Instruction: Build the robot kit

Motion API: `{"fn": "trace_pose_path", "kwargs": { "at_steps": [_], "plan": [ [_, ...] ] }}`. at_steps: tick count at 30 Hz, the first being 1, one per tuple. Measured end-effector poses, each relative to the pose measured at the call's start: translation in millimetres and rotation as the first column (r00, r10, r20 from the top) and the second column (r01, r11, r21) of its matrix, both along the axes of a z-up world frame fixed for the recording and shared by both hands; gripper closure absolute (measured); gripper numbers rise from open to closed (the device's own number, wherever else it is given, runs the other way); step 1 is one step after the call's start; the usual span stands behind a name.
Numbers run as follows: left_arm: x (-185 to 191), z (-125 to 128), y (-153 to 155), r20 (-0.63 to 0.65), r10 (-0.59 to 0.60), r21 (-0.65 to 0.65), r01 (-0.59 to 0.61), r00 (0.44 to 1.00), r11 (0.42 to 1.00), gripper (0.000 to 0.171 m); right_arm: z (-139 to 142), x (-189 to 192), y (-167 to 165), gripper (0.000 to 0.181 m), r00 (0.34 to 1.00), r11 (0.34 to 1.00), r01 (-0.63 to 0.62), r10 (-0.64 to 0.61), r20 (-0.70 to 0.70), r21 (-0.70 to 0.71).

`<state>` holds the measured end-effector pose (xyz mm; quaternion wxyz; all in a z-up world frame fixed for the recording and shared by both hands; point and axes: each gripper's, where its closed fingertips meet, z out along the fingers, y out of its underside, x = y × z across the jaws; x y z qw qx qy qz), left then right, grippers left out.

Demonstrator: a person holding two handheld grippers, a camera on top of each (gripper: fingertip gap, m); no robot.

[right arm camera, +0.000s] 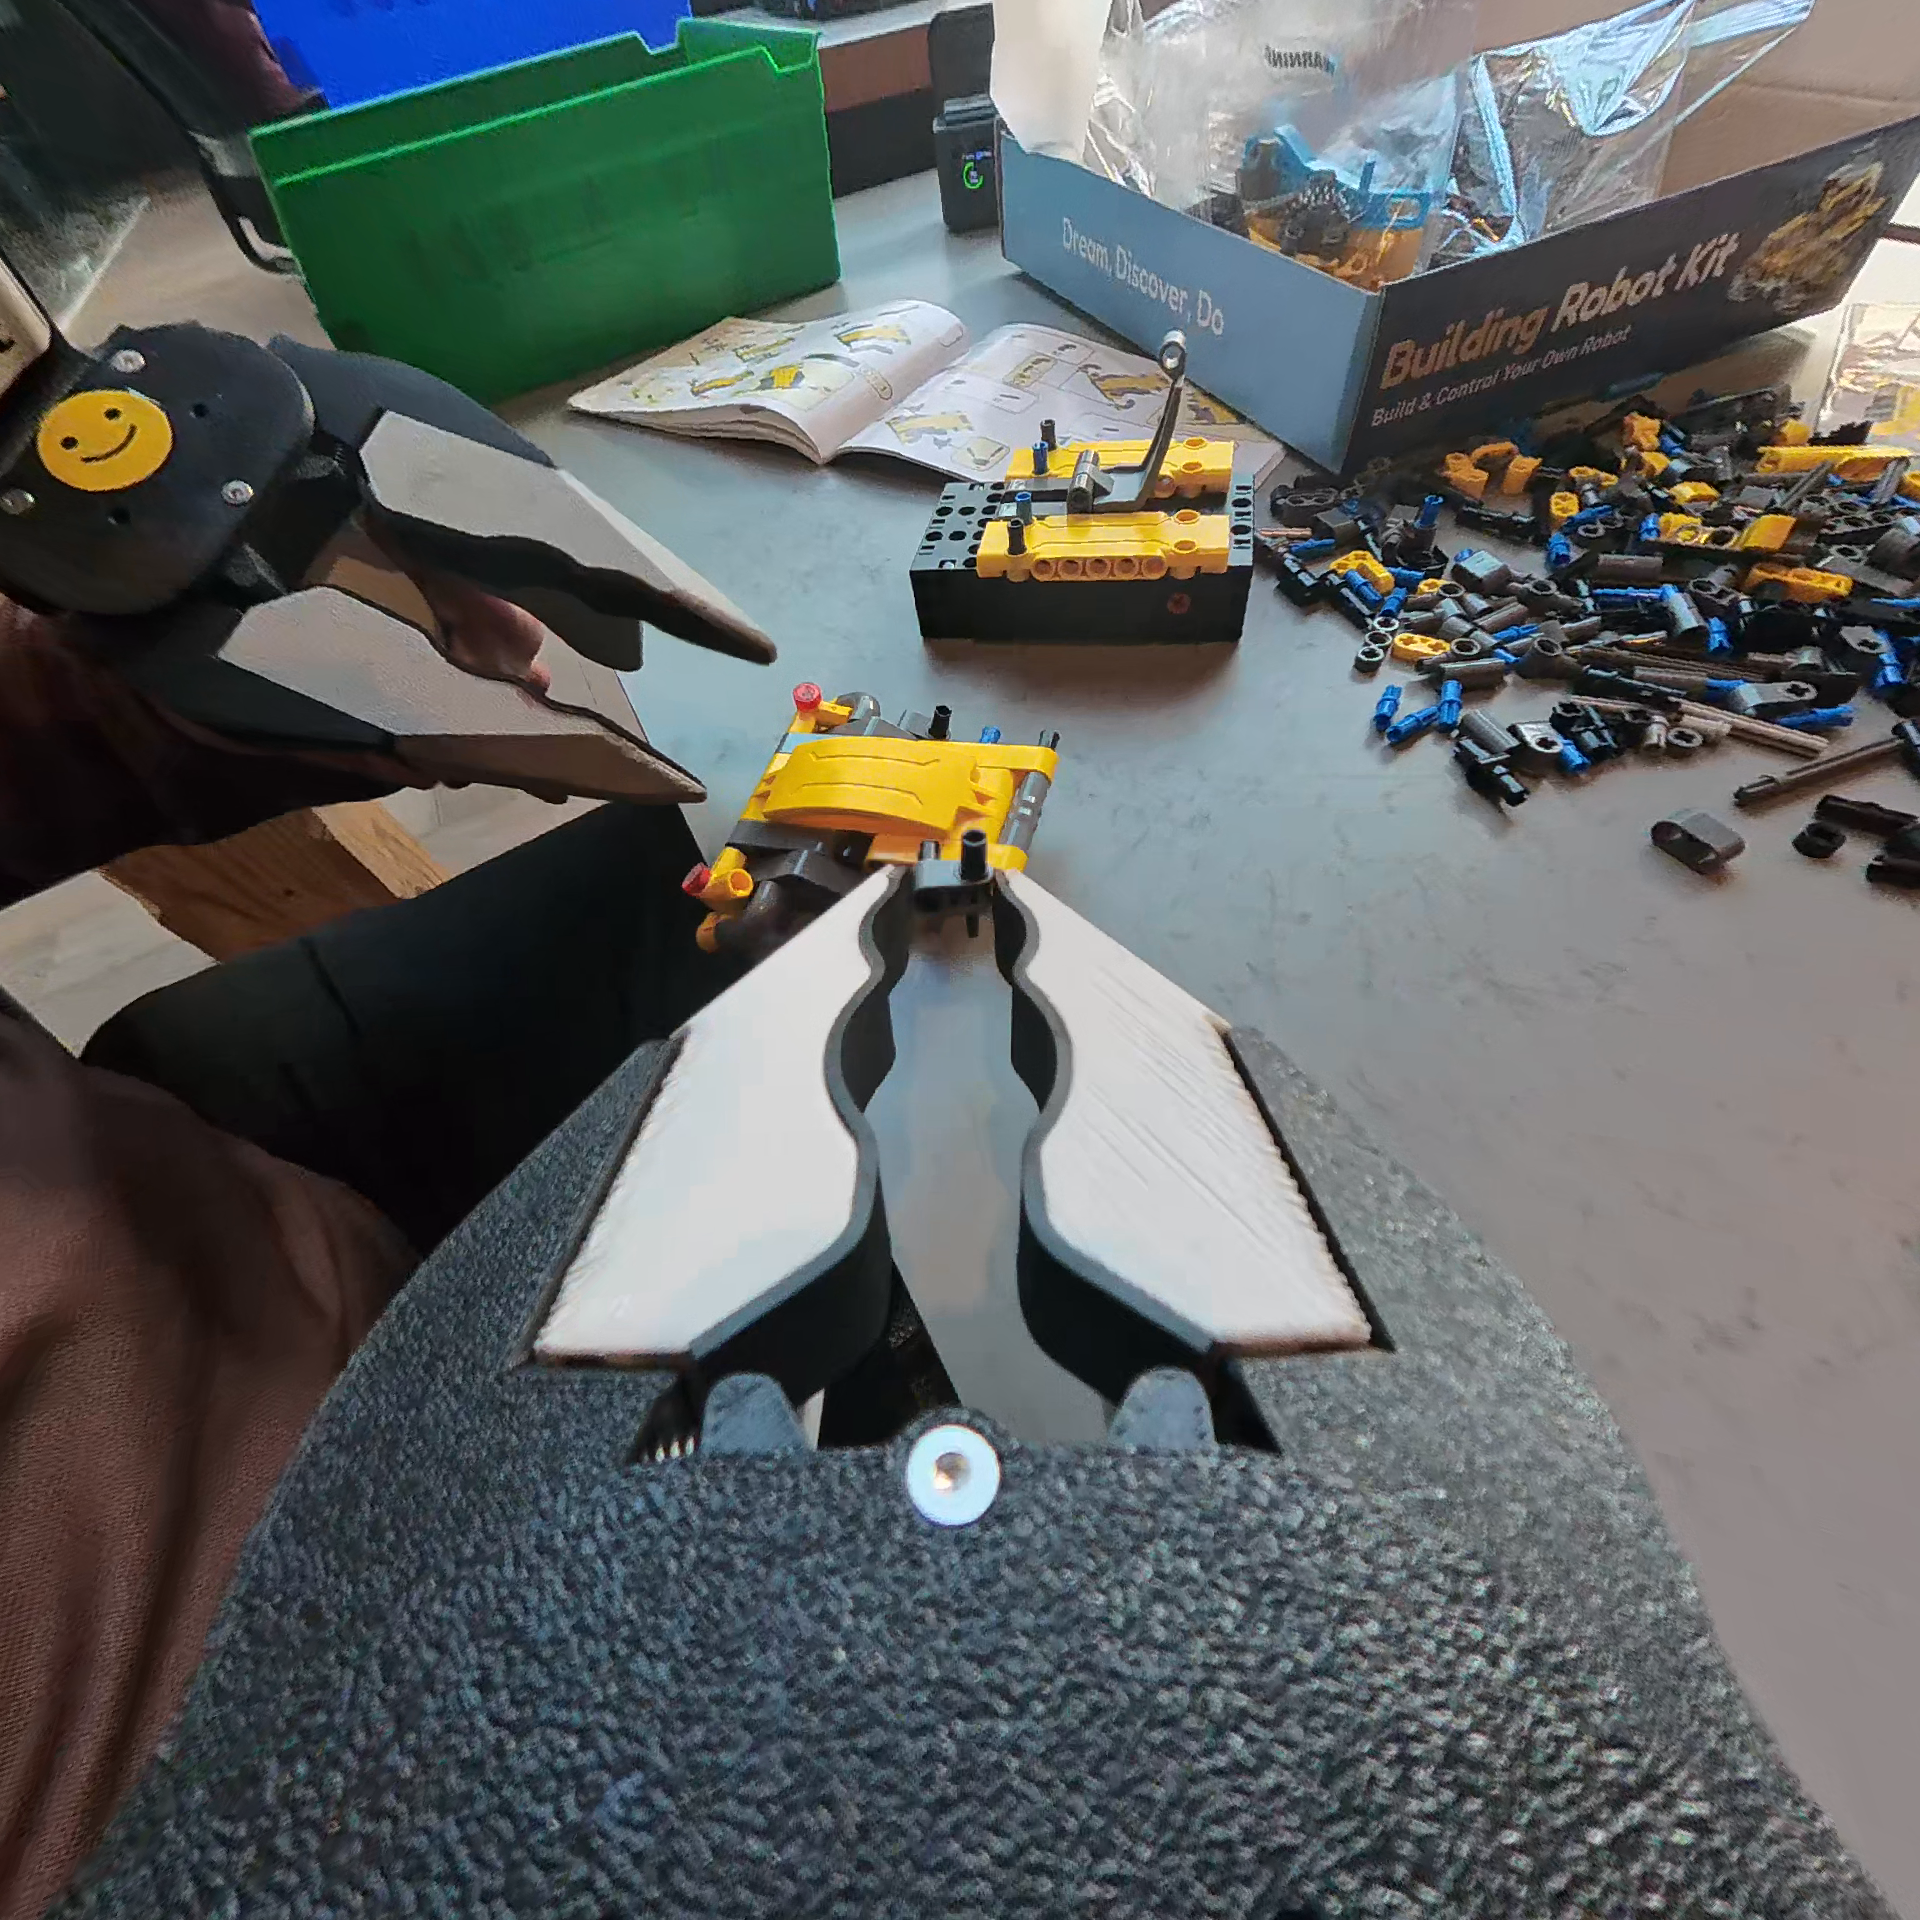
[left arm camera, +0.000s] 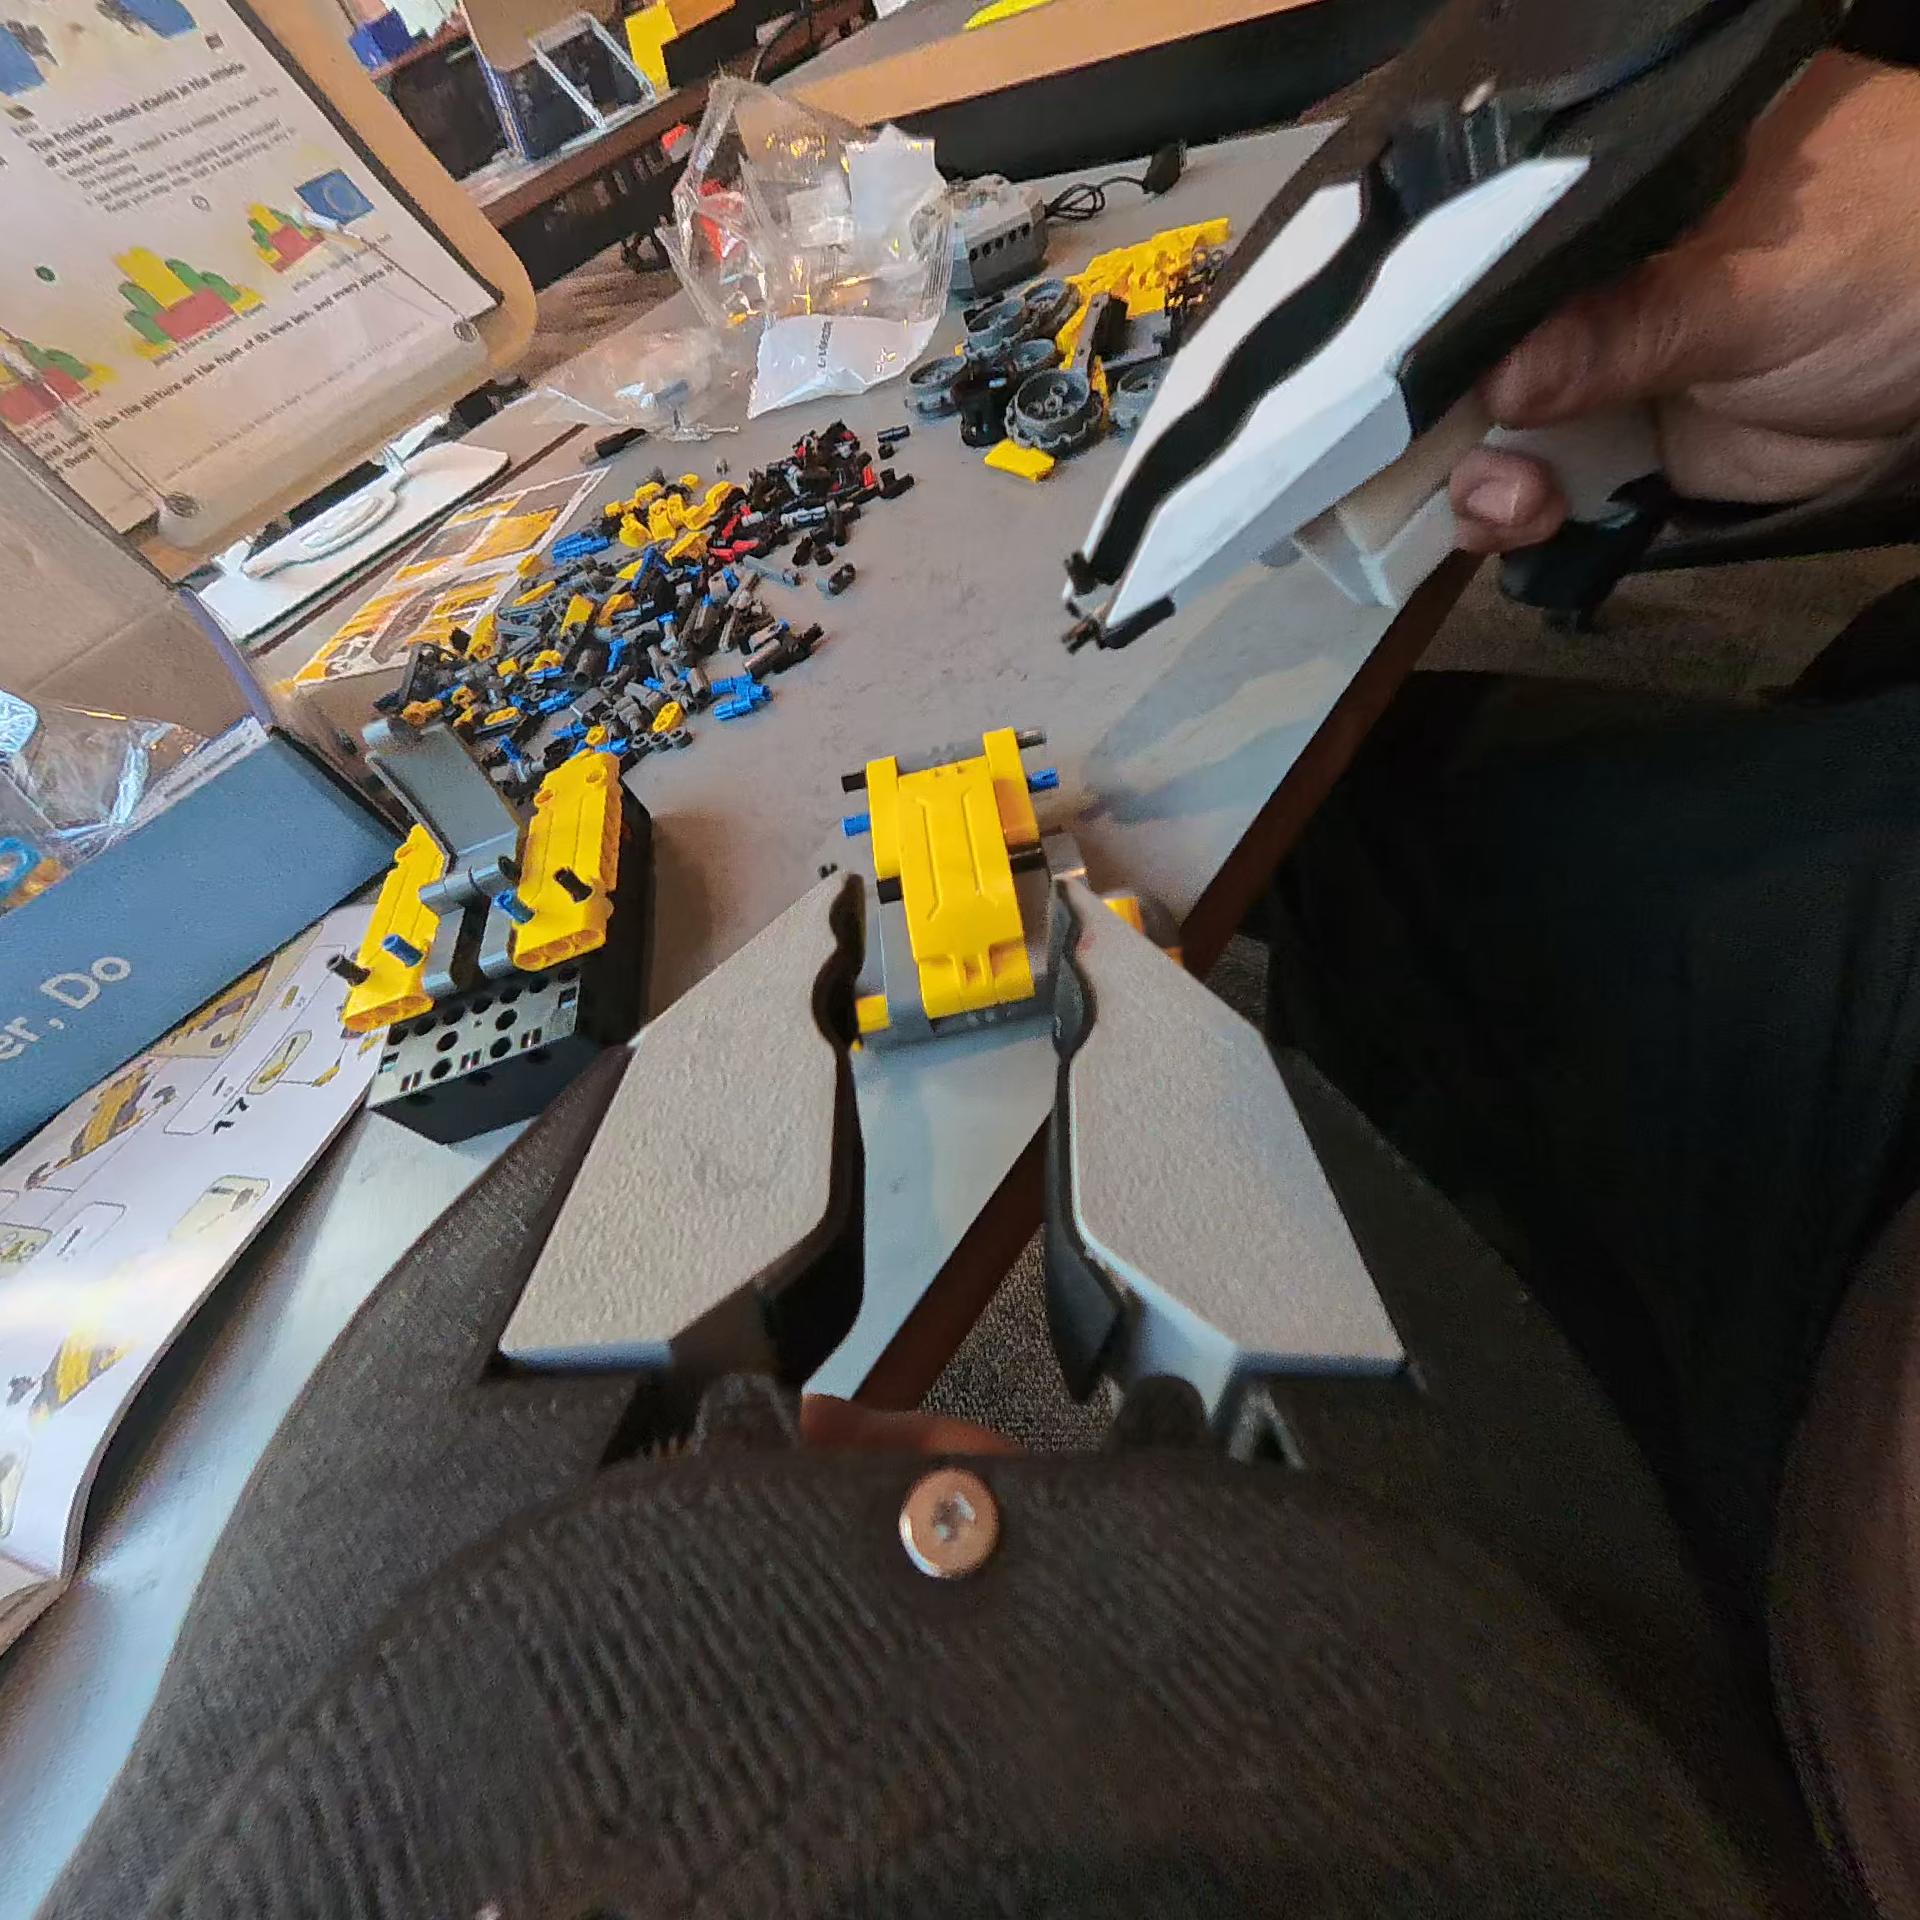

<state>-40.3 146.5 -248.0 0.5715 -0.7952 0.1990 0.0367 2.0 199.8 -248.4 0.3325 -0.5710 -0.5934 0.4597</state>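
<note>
Spreading across both views, the grey tabletop (right arm camera: 1351,1039) carries a building-kit clutter. Only the right wrist view shows the green bin (right arm camera: 561,197) and the open blue kit box (right arm camera: 1299,343) with its plastic bags; only the left wrist view shows a standing instruction board (left arm camera: 208,239), a crumpled clear bag (left arm camera: 810,239) and a cluster of grey wheel hubs (left arm camera: 1029,384) beyond the loose parts. An open instruction booklet (right arm camera: 831,384) lies near the box. A black block (right arm camera: 1081,592) topped by two yellow beams and an upright grey lever stands apart from the pile of small black, blue and yellow pieces (right arm camera: 1610,592).

The yellow-and-grey assembly (left arm camera: 956,894) sits on the tabletop near its edge: a broad yellow panel over a grey frame, with blue and black pins jutting from its sides and red studs seen in the right wrist view.

The left hand-held gripper (left arm camera: 956,925) has its grey fingers spread apart on either side of the assembly's near end; whether they touch it I cannot tell. The right hand-held gripper (right arm camera: 948,894), white-fingered, is clamped on a small black connector with pegs (right arm camera: 951,883), held just beside the assembly
</note>
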Motion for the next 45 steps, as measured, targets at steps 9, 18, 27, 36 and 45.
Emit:
{"fn": "trace_pose_path", "kwargs": {
  "at_steps": [9,18,27,36,45],
  "plan": [
    [-13.1,-3.3,23.7,0.171,0.074,-0.207,-0.037,0.983,0.978,0.114,-12.6,13.4,12.2,0.169,0.997,0.991,0.003,-0.014,0.079,0.137],
    [-10.6,-14.6,21.6,0.179,0.106,-0.322,-0.044,0.978,0.946,0.113,-12.7,14.3,-13.6,0.169,0.997,0.998,-0.04,0.037,0.073,0.049],
    [39.7,4.9,3.8,-0.232,-0.177,-0.135,0.149,0.956,0.98,0.142,0.2,6.0,-36.7,0.17,0.996,0.986,-0.093,0.094,-0.004,-0.14],
    [46.7,7.3,9.0,-0.587,-0.233,-0.053,0.251,0.775,0.967,0.168,9.3,6.0,-52.2,0.169,0.987,0.972,-0.158,0.155,-0.031,-0.175],
    [44.9,-3.8,10.0,-0.64,-0.218,-0.038,0.252,0.737,0.967,0.158,-1.0,4.3,-51.2,0.169,0.989,0.96,-0.142,0.147,0.006,-0.242]
  ]
}}
